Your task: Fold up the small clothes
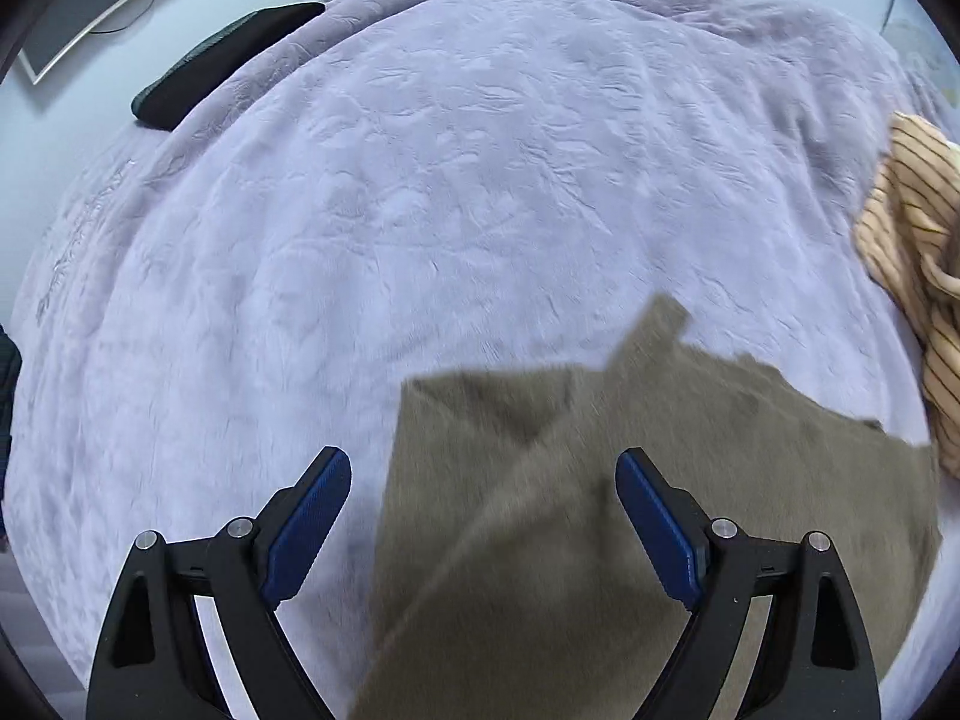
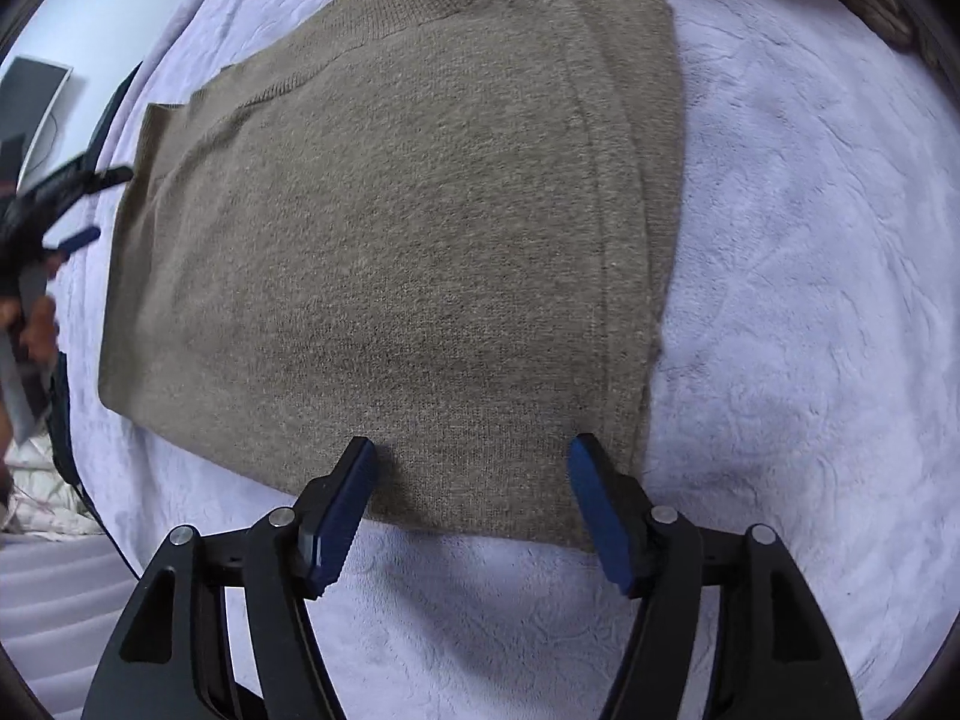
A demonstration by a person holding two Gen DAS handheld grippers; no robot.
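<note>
On a bed under a wrinkled lilac blanket (image 1: 456, 180), beside a pale wall carrying a monitor (image 1: 90, 6), a folded olive-brown sweater (image 2: 390, 252) lies flat near the blanket's near edge. In the right wrist view its long axis runs left to right, with the layered folded edge on the right and a stepped edge on the left, while a striped tan garment (image 1: 918, 276) is bunched by the blanket's right edge. The left gripper (image 1: 483, 516) and the right gripper (image 2: 471, 492) are both spread wide over the sweater, gripping nothing.
</note>
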